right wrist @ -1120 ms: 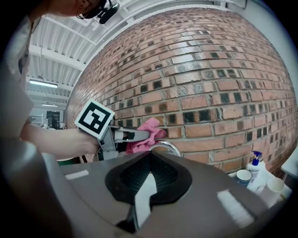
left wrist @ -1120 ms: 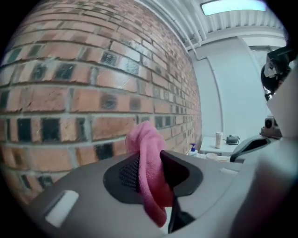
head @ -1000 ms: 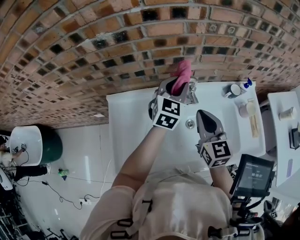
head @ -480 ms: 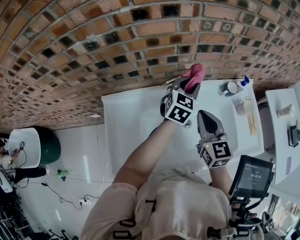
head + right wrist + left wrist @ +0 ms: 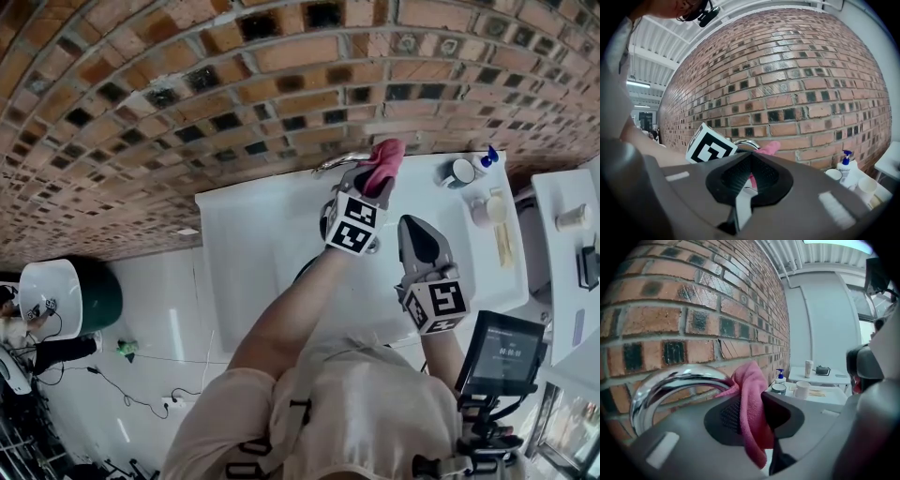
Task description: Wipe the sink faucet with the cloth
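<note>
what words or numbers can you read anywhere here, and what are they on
Nothing here reads clearly.
Screen: pale characters, too blurred to read.
Pump bottle: any label is too small to read.
Left cube and right cube: black-and-white square markers only, no words.

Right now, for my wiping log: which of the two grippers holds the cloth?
The left gripper, jaws clamped on the pink cloth by the faucet; the right gripper is shut, with nothing between its jaws.
</note>
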